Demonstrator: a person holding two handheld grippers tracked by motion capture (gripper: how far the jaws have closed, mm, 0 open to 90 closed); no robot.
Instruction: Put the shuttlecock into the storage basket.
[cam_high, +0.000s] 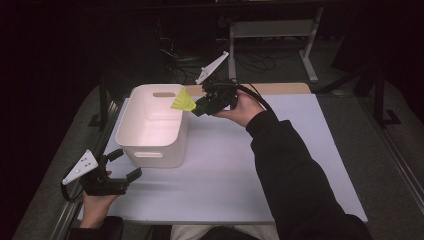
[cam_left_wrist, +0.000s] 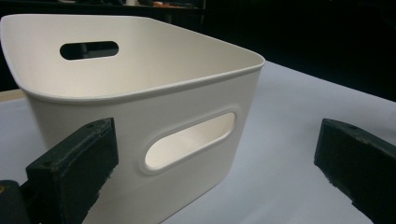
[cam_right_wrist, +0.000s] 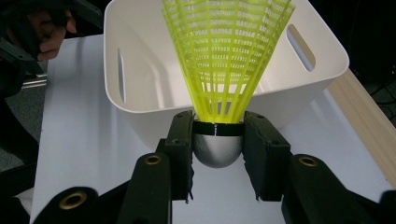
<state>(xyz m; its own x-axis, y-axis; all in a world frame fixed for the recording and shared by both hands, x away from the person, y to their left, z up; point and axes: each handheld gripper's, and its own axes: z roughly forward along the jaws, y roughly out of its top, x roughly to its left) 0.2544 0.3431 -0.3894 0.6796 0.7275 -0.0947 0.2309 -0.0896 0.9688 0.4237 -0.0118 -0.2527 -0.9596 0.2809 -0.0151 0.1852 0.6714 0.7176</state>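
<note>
Right tongs (cam_high: 196, 107) were clamped on a yellow shuttlecock (cam_high: 183, 101), 2 jaws pinching its silver rounded base (cam_right_wrist: 217, 148), one each side. The skirt fanned out away from the tongs and, in the high view, sat over the rim of the white bin (cam_high: 150, 145) at the bin's 2 o'clock corner; could not tell if it touched the rim. The bin stood upright on the white tabletop (cam_high: 280, 165), around 10 o'clock from tabletop centre, with oval handle cutouts in its end walls and nothing visible inside. Left tongs (cam_high: 124, 164) were spread wide and held nothing, at the bin's 7 o'clock, close to its near wall, apart from it. In the left gripper view, the near handle slot (cam_left_wrist: 189, 140) showed between its 2 jaws.
</note>
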